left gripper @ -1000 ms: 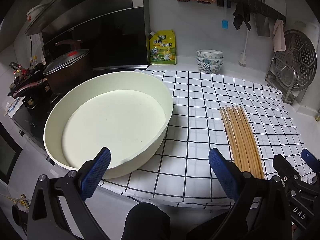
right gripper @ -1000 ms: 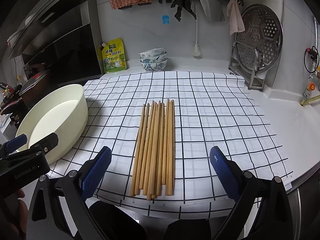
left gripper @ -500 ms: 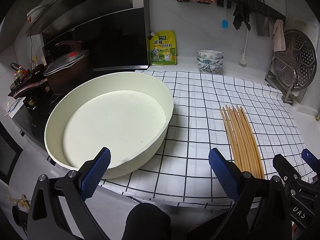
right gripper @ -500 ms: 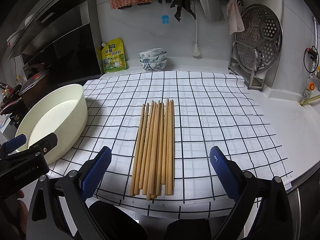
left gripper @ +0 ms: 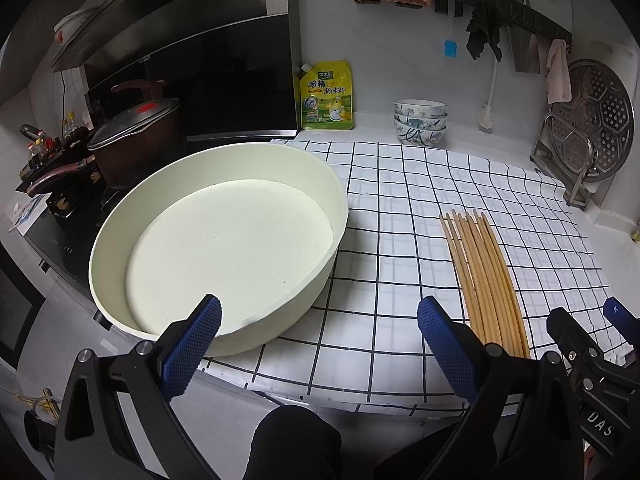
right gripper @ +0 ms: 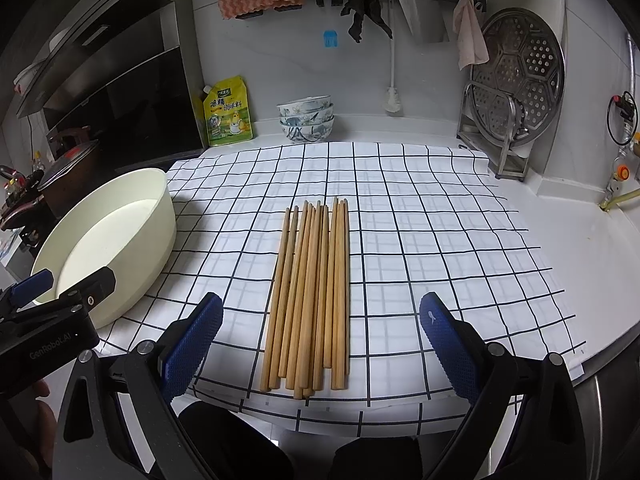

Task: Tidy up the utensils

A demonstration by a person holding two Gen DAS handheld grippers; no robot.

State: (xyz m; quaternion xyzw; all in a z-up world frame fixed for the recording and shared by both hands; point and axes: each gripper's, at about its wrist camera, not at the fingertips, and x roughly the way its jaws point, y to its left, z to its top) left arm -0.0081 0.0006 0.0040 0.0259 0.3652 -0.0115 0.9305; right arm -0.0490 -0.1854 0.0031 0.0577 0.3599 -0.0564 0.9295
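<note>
Several wooden chopsticks [right gripper: 312, 292] lie side by side in a row on the black-and-white checked cloth [right gripper: 420, 240], pointing away from me. My right gripper [right gripper: 320, 332] is open just before their near ends, with nothing between its blue pads. In the left wrist view the same chopsticks [left gripper: 484, 280] lie to the right, and a wide, empty cream basin [left gripper: 320, 184] fills the left. My left gripper [left gripper: 320, 336] hangs open at the basin's near rim, holding nothing. The right gripper's tips show in that view at the lower right.
A lidded dark pot [left gripper: 132, 136] stands on the stove left of the basin. At the back wall are a yellow seasoning pouch [right gripper: 228, 114], stacked patterned bowls [right gripper: 306, 118] and a steel steamer rack [right gripper: 516, 92]. The counter's front edge runs just below the cloth.
</note>
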